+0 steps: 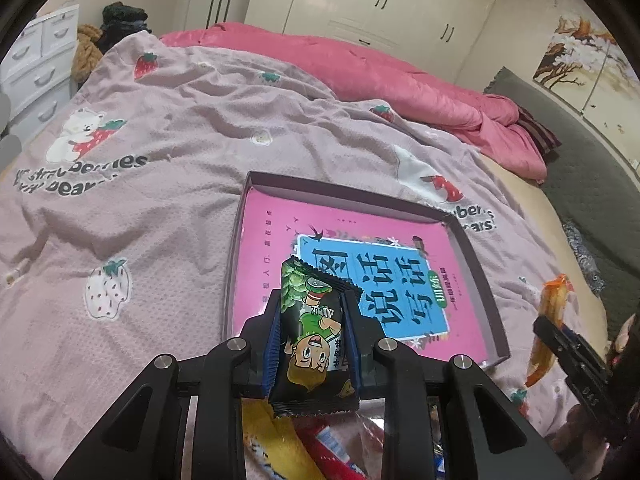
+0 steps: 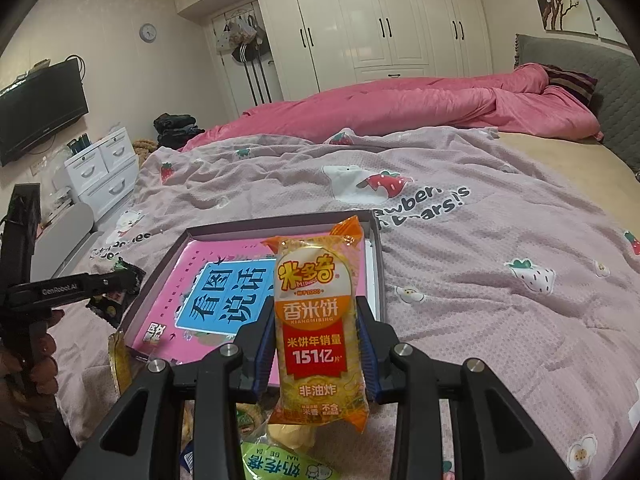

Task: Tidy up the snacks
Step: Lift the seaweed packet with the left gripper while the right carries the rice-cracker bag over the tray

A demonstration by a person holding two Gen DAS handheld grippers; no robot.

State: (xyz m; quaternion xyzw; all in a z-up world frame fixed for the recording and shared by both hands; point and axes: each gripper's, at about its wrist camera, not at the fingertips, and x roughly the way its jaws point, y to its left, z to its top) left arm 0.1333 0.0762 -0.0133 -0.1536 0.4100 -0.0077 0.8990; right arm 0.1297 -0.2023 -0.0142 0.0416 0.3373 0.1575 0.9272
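Black foil, printed with a green-shirted cartoon boy, marks the small snack packet [image 1: 314, 334] that your left gripper [image 1: 311, 338] pinches between its blue-padded fingers [image 1: 271, 346], the packet standing upright above the near edge of the shallow dark cardboard box [image 1: 476, 256]. Your right gripper [image 2: 318, 350] clamps a tall orange-and-yellow rice-cracker packet [image 2: 318, 320] by its lower half, likewise upright and in front of the same box [image 2: 280, 222]. On the box floor lies a pink picture book with a blue title panel [image 1: 348, 248], flat and filling most of it; no snack is seen lying on the book. The box rests on a lilac strawberry-and-bear print bedspread [image 1: 160, 168], with a rumpled pink quilt [image 1: 380, 76] beyond it. Loose snack wrappers lie on the bedspread below each gripper, among them a yellow packet [image 1: 280, 444] and a light green packet [image 2: 280, 464]. In the right wrist view your left gripper [image 2: 116, 280] appears at the box's left side, holding its dark packet [image 2: 120, 288].
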